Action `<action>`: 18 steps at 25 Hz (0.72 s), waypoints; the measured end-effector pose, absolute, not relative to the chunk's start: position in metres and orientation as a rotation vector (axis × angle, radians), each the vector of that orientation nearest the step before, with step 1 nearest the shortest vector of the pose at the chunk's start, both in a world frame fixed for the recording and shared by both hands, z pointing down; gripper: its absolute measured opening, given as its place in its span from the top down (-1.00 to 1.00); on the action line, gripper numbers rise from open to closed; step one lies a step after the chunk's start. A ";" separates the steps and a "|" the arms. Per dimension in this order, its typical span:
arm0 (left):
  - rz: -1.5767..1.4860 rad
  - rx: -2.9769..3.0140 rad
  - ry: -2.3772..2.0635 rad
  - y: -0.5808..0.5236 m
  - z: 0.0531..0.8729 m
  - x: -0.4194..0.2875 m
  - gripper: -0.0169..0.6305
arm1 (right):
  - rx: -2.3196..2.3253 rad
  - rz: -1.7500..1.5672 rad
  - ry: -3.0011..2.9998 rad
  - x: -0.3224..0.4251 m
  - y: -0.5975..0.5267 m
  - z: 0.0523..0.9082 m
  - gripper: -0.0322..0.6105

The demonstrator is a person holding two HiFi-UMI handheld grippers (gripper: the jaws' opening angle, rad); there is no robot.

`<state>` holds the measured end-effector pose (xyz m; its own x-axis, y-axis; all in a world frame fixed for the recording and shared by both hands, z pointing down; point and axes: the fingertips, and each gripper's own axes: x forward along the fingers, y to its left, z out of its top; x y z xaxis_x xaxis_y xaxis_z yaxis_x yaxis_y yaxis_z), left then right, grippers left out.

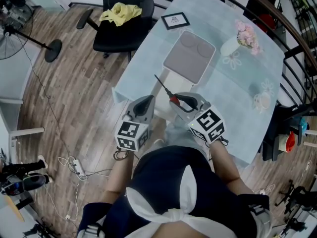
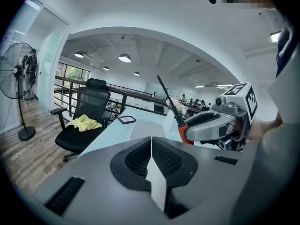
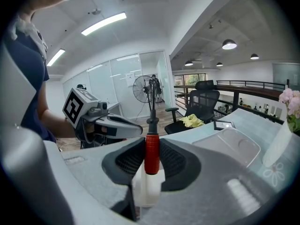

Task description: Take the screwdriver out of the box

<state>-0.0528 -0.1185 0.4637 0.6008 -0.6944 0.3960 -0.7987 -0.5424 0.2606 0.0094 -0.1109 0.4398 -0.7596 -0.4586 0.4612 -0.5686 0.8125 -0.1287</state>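
Note:
My right gripper (image 1: 178,101) is shut on the red handle of the screwdriver (image 1: 173,100). Its thin black shaft slants up and away toward the box (image 1: 190,58), a flat pale case with a grey lid on the table. In the right gripper view the screwdriver (image 3: 151,153) stands upright between the pads, with the box (image 3: 234,146) beyond at the right. My left gripper (image 1: 147,101) hovers just left of it, jaws shut on nothing (image 2: 151,142). From the left gripper view, the screwdriver (image 2: 180,123) sticks out of the right gripper (image 2: 190,131).
The pale blue table (image 1: 237,98) carries a small framed picture (image 1: 175,20) and a white vase of pink flowers (image 1: 237,42). A black office chair (image 1: 121,29) with a yellow cloth stands at the table's far left. A standing fan (image 1: 15,14) and cables are on the wooden floor.

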 end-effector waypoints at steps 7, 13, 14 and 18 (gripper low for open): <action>0.353 2.424 -1.184 -0.118 0.461 -0.052 0.88 | 0.777 0.341 -2.578 0.009 -0.109 0.438 0.60; 0.351 2.427 -1.173 -0.118 0.463 -0.052 0.88 | 0.772 0.324 -2.581 0.006 -0.108 0.438 0.60; 0.350 2.428 -1.172 -0.118 0.462 -0.052 0.88 | 0.773 0.323 -2.582 0.006 -0.108 0.437 0.60; 0.349 2.432 -1.174 -0.117 0.459 -0.055 0.88 | 0.778 0.321 -2.581 0.004 -0.107 0.435 0.60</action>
